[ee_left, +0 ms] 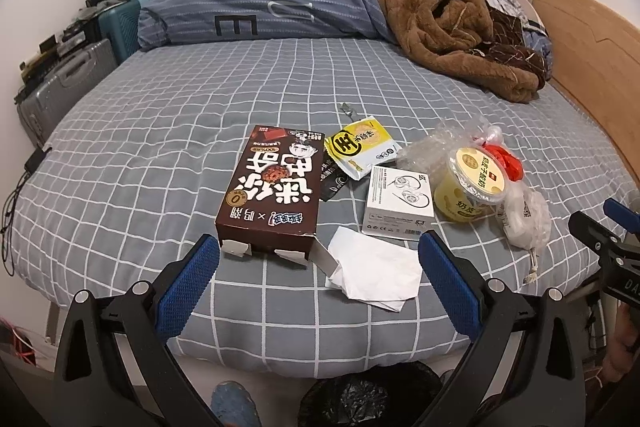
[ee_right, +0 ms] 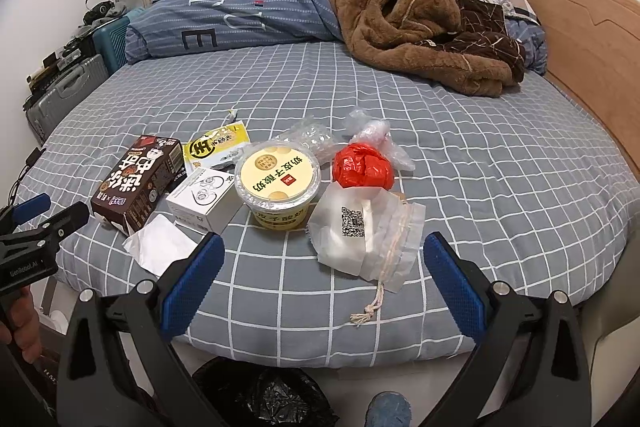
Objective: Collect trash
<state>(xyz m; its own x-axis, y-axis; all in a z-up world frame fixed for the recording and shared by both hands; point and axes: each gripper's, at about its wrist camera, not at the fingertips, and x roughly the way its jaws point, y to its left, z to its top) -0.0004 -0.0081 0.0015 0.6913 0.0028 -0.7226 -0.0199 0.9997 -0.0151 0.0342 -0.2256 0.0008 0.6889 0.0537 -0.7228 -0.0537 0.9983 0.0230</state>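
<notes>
Across the near edge of the grey bed with its white grid sheet (ee_left: 160, 155) lies a loose cluster of litter; behind it, toward the far edge, a rumpled blue striped duvet (ee_left: 260, 7) and a brown fleece blanket (ee_left: 448, 27) are heaped, well apart from the litter; a wooden headboard (ee_right: 592, 39) runs along the right edge; two hard suitcases, one grey (ee_left: 64, 83) and one teal (ee_left: 120, 23), stand beside the left edge; a bin lined with a black bag (ee_right: 264, 395) sits on the floor below the near edge.

Nothing lies between the grippers and the litter. The left gripper (ee_left: 319, 263) hovers over the near edge with its blue pads spread wide and empty; one brown rectangular snack carton (ee_left: 272, 191) lies just ahead of its left pad, and one crumpled white tissue (ee_left: 372, 267) lies between the pads, touching the carton's torn flap. The right gripper (ee_right: 324, 263) is likewise wide apart and holds nothing; one translucent white drawstring pouch with a QR code (ee_right: 364, 231) lies just ahead between its pads.

Counted further: one small white cardboard box (ee_left: 400, 203) beside the tissue; one yellow yoghurt tub with a clear lid (ee_right: 278, 183) next to it; one yellow-and-white snack wrapper (ee_left: 360, 147); one black wrapper (ee_left: 334, 183) partly under it; one crumpled red plastic bag (ee_right: 362, 167); clear bubble wrap (ee_right: 308, 139) behind the tub.
</notes>
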